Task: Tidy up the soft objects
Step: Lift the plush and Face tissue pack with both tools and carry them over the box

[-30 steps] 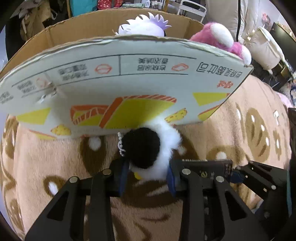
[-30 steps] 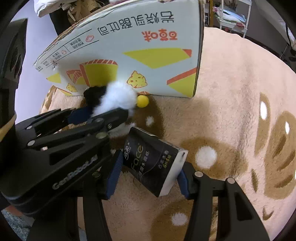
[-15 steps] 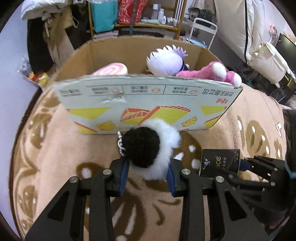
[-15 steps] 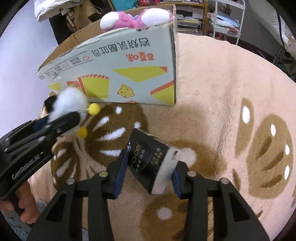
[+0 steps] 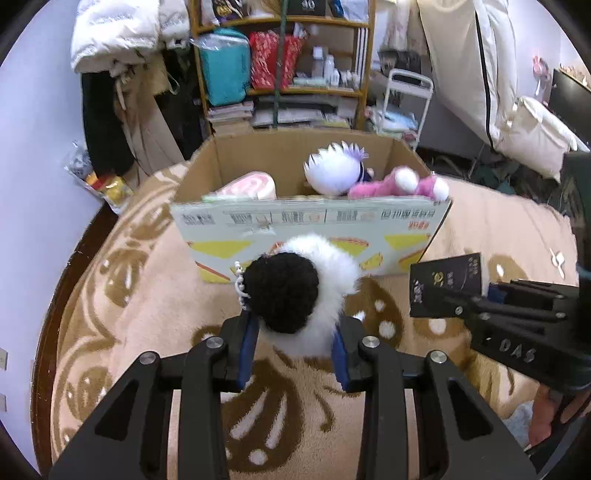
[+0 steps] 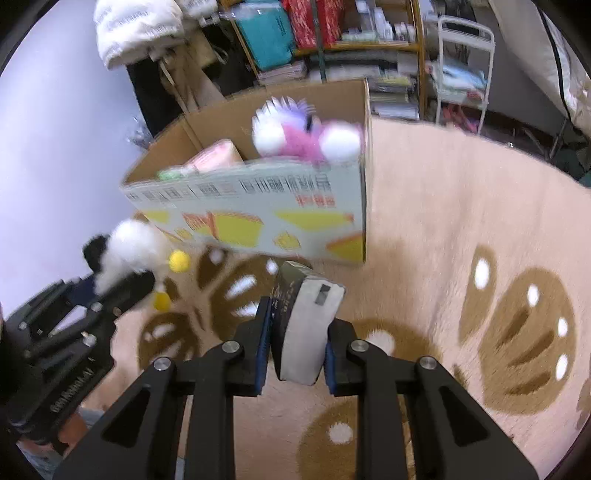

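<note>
A fluffy black-and-white plush toy with yellow pompoms is squeezed between the blue pads of my left gripper, held above the rug in front of the cardboard box. My right gripper is shut on a black tissue pack, lifted off the rug. In the left wrist view that tissue pack hangs at the right. The right wrist view shows the plush toy at the left. Inside the box lie a white-and-purple plush, a pink plush and a pink roll-shaped cushion.
A beige rug with brown patterns covers the floor around the box. Behind the box stand a wooden shelf full of bags and books, a white folding rack and piled clothes. A person's bare foot shows at the lower right.
Both grippers have risen, so the box now sits lower and its inside shows. The right gripper's jaws closed in on the tissue pack and lifted it off the rug.
</note>
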